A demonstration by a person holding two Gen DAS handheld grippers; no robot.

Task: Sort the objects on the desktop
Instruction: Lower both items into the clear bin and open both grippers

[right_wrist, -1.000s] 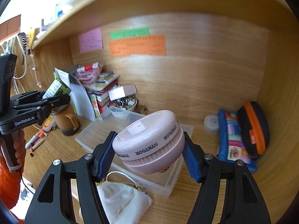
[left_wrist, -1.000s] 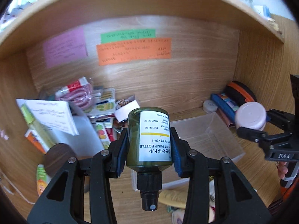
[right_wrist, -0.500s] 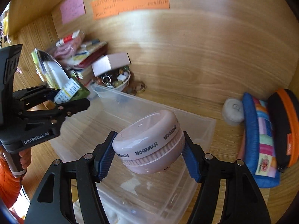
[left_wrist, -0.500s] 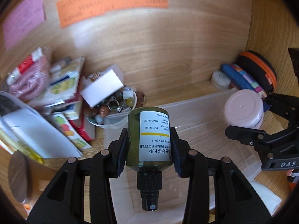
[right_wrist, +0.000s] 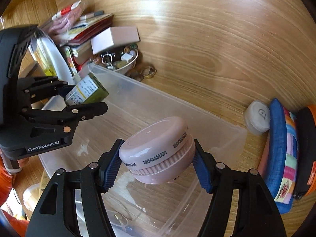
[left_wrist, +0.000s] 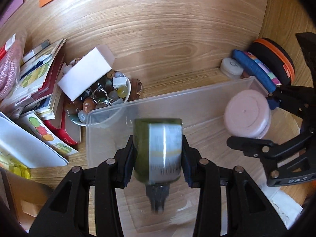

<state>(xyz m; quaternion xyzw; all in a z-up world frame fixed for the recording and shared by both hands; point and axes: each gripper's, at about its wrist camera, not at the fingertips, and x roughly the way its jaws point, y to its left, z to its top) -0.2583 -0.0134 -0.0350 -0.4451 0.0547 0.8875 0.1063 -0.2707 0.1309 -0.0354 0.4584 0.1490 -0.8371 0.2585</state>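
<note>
My left gripper point(left_wrist: 157, 152) holds a dark green pump bottle point(left_wrist: 158, 150) with a white label, over the clear plastic bin point(left_wrist: 177, 98). The bottle looks motion-blurred and there are slight gaps at the pads, so the grip is unclear. It also shows in the right wrist view point(right_wrist: 86, 92). My right gripper point(right_wrist: 157, 167) is shut on a round pink Hyntoor case point(right_wrist: 158, 152) and holds it over the right part of the bin point(right_wrist: 197, 110). The pink case also shows in the left wrist view point(left_wrist: 247, 116).
A bowl of beads and rings point(left_wrist: 102, 98) with a white box point(left_wrist: 85, 77) on it stands left of the bin. Books and packets point(left_wrist: 35, 83) pile at the left. A small white jar point(right_wrist: 257, 119) and colourful pouches point(right_wrist: 284, 158) lie at the right wall.
Both grippers have moved forward and down over the clear bin. The green bottle now looks blurred and has slid lower between my left fingers. The pink case stays gripped.
</note>
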